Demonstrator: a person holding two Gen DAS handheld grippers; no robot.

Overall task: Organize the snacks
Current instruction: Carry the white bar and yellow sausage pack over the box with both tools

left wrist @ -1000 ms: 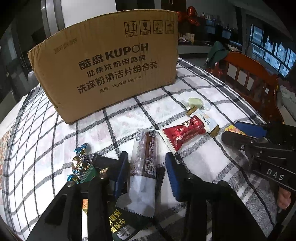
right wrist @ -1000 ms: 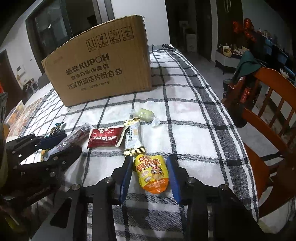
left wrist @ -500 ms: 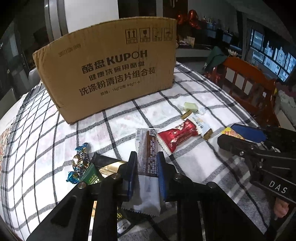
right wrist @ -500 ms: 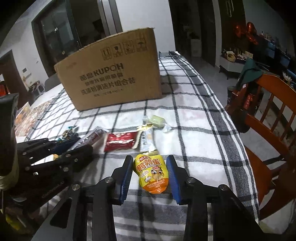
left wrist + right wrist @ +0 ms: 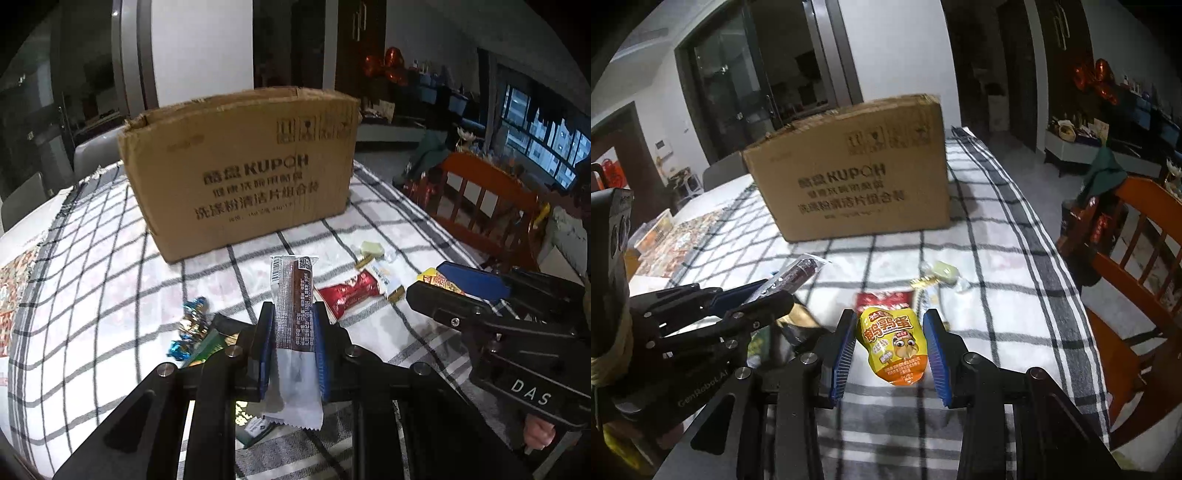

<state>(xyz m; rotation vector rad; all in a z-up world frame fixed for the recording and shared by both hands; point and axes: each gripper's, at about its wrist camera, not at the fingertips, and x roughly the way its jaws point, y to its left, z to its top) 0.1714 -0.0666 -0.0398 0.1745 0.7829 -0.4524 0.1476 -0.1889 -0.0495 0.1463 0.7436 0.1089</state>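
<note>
Your left tongs (image 5: 293, 325) are clamped on the brown snack bar (image 5: 295, 314), lifted above the checked table (image 5: 110, 258). Your right tongs (image 5: 890, 332) pinch the yellow quail-egg pouch (image 5: 895, 345), raised before the cardboard box (image 5: 849, 170).

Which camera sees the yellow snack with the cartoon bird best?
The right wrist view: the yellow snack pouch faces it, unhidden, between the right gripper fingers. In the left wrist view only its yellow tip peeks from that gripper.

Both wrist views low over table, facing cardboard box (image 5: 240, 177); shared.
</note>
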